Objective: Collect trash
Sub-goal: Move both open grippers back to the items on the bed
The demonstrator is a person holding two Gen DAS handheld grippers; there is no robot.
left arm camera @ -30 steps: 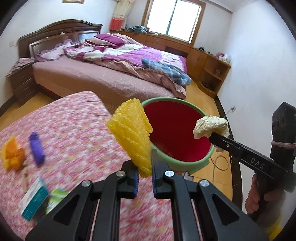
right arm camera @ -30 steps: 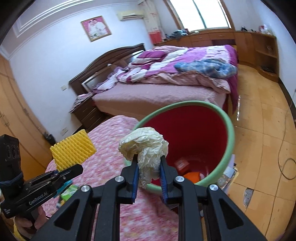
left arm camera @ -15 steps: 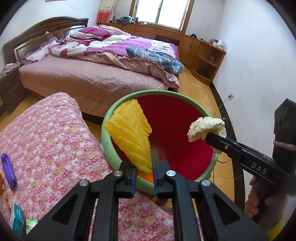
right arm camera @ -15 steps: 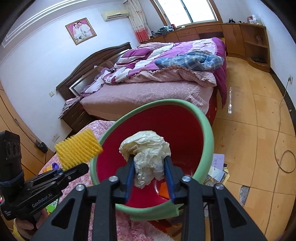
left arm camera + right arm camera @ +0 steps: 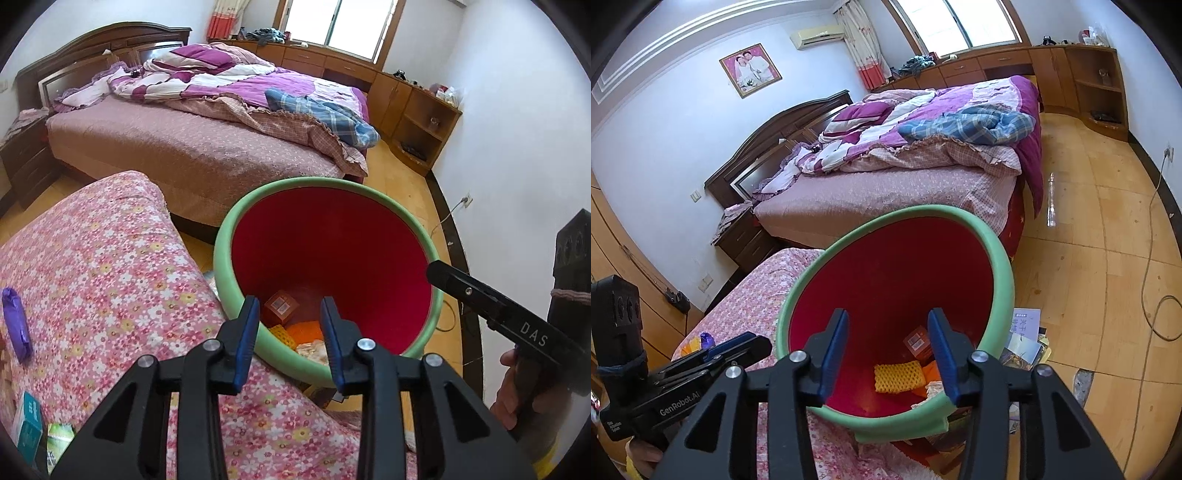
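A red bin with a green rim stands beside the floral-covered surface. My left gripper hangs over its near edge, jaws opening, with nothing between them. My right gripper is over the bin mouth too, jaws opening and empty; its tip shows at the right in the left wrist view. At the bottom of the bin lie the yellow foam net, a brown box and the pale crumpled paper. A purple wrapper, a teal box and a green packet lie on the floral cover.
A large bed with a purple quilt stands behind the bin, a dark nightstand to its left. Loose papers lie on the wooden floor by the bin, and a cable runs along the right. Wooden cabinets line the far wall.
Both grippers moved forward over the bin and opened. The yellow foam net left the left gripper and the crumpled paper left the right; both now lie in the bin.
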